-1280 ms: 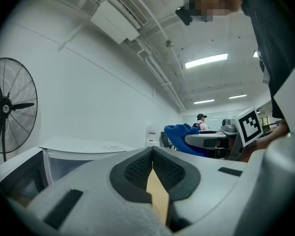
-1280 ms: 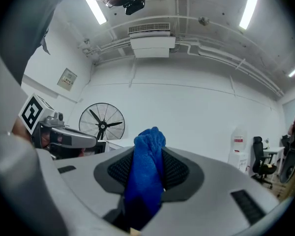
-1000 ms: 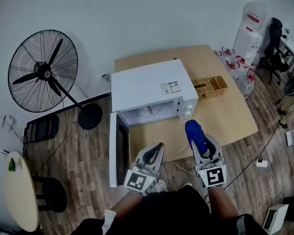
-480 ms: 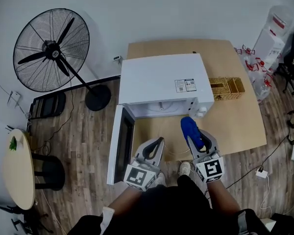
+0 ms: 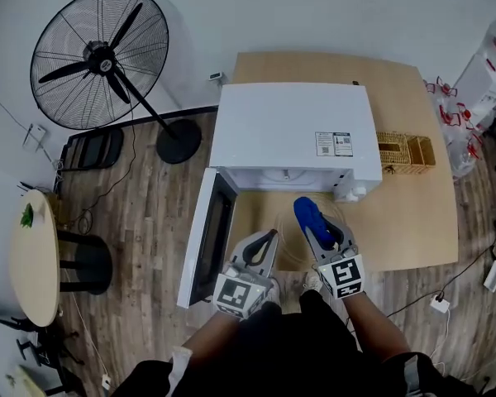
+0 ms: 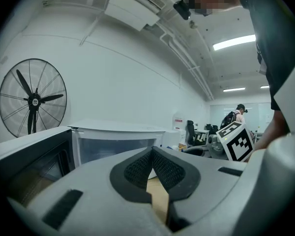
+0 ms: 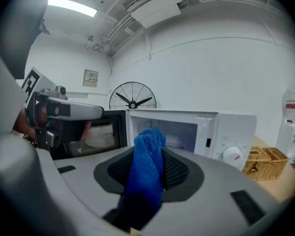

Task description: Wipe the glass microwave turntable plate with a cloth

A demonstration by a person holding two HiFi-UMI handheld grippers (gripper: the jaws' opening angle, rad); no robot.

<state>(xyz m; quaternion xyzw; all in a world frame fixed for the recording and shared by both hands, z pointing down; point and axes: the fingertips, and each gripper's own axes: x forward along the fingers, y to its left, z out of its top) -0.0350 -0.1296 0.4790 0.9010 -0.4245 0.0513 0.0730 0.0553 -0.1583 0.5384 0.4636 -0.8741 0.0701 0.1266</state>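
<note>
The glass plate [image 5: 291,238] lies on the bench [image 5: 413,213] near its front edge, before the open microwave [image 5: 293,135]. The right gripper [image 5: 318,228] has its fingers grasping the blue cloth [image 5: 307,212] above it; the left gripper [image 5: 267,240] has its fingers clenched on nothing visible. Wiping looks barely started, so most of it remains.

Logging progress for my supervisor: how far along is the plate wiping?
Done: microwave door open, and the glass plate seems out on the table. In hand: right gripper clamps the blue cloth; left gripper is shut, empty. Left: the wiping itself; no cloth contact visible.
</note>
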